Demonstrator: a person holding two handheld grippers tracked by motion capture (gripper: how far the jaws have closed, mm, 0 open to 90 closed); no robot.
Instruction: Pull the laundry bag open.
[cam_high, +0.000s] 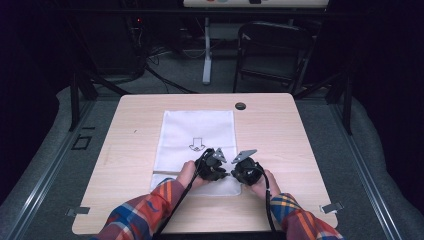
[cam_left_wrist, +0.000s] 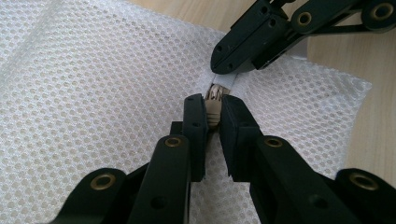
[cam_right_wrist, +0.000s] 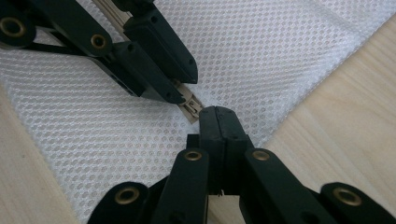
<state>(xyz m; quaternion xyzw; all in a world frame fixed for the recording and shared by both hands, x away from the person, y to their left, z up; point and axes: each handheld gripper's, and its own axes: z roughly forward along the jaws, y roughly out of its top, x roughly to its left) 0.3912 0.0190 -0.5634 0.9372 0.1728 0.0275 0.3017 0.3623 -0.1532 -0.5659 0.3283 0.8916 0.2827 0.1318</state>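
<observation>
A white mesh bag (cam_high: 197, 131) lies flat on the wooden table (cam_high: 280, 135), with a zipper running along its near end. My left gripper (cam_high: 221, 172) is shut on the beige zipper slider (cam_left_wrist: 214, 99), which sits between its two black jaws (cam_left_wrist: 212, 103). Facing it tip to tip, my right gripper (cam_high: 236, 173) is shut on the white zipper tape (cam_left_wrist: 229, 84) at the bag's end. In the right gripper view its jaws (cam_right_wrist: 216, 113) are pressed together at the mesh edge, just past the zipper (cam_right_wrist: 191, 106). A hand in a plaid sleeve holds each gripper.
A black arrow print (cam_high: 197, 144) marks the bag's middle. A round black grommet (cam_high: 240, 106) sits near the table's far edge. A folding chair (cam_high: 272, 50) and a desk leg (cam_high: 206, 50) stand beyond the table. Bare wood lies on both sides of the bag.
</observation>
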